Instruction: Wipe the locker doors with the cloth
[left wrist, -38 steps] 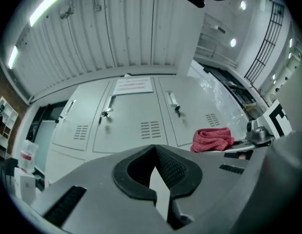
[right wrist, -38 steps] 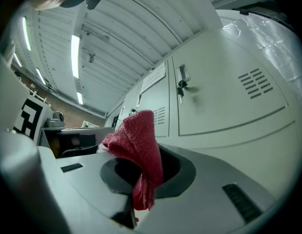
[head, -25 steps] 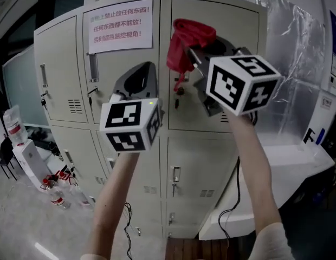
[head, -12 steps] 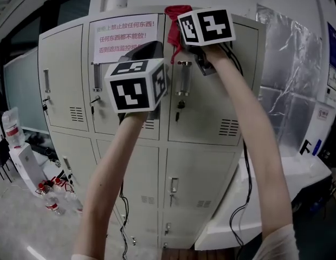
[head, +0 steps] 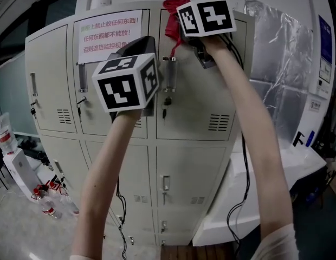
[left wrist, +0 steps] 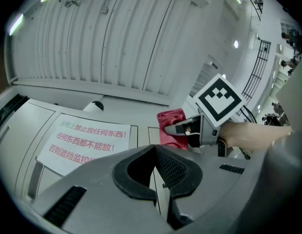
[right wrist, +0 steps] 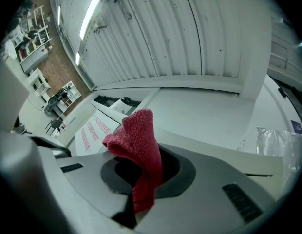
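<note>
In the upper centre of the head view, the right gripper (head: 181, 30) is pressing a red cloth (head: 173, 19) against the top edge of a locker door (head: 203, 91), a flat, pale grey-beige metal panel with a slotted vent near its lower right. In the right gripper view the jaws are clamping shut on the cloth (right wrist: 139, 145). Its looped terry weave is bunching into a rounded fold above the black rubber pads, and a narrow tail is hanging down through the oval gap between them.

The left gripper (head: 145, 41) is hovering lower and to the left, in front of the seam between two upper doors. In the left gripper view its ribbed black pads are sitting almost together with nothing between them, showing only a thin sliver of locker. A white paper notice (head: 107, 32) printed in red characters is hanging on the door at upper left. Crinkled silvery sheeting (head: 276, 64) is covering the wall at the right.
</note>
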Tool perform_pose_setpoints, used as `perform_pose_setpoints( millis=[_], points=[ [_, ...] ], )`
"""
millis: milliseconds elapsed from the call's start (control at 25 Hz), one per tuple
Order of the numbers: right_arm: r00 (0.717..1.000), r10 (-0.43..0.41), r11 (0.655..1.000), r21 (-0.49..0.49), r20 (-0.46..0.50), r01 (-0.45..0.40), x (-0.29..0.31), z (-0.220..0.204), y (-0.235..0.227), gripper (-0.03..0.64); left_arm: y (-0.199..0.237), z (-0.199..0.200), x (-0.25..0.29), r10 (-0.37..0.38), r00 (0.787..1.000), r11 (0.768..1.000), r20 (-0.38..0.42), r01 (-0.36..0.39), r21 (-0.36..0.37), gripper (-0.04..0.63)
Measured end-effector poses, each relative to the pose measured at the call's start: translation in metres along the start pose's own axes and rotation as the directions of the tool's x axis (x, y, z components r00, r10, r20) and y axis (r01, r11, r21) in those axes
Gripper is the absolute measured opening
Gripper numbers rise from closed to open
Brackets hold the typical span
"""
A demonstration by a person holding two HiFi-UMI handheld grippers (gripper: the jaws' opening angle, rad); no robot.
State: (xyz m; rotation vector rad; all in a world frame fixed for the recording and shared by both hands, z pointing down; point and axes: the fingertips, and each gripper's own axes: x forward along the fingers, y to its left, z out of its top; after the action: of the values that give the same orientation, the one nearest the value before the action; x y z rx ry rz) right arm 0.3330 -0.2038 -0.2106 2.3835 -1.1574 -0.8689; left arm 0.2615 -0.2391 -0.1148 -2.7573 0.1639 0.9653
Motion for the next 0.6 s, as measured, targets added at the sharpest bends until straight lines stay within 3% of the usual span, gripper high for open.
perform_pose_setpoints(
  millis=[160, 600],
  points=[
    [0.998, -0.066, 0.998, 0.005, -0.009, 0.066, -0.027, -0.016, -0.046, 0.029, -0.014, 0.008, 0.004, -0.018, 1.000, 1.000, 0.023, 0.018, -0.002, 0.017],
    [0.965, -0.245, 0.969, -0.041, -0.096, 0.242, -0.091, -0.056, -0.152, 0.029, -0.041, -0.005, 0.016, -0.074, 0.997, 0.997, -0.008, 0.074, -0.015, 0.015]
  ],
)
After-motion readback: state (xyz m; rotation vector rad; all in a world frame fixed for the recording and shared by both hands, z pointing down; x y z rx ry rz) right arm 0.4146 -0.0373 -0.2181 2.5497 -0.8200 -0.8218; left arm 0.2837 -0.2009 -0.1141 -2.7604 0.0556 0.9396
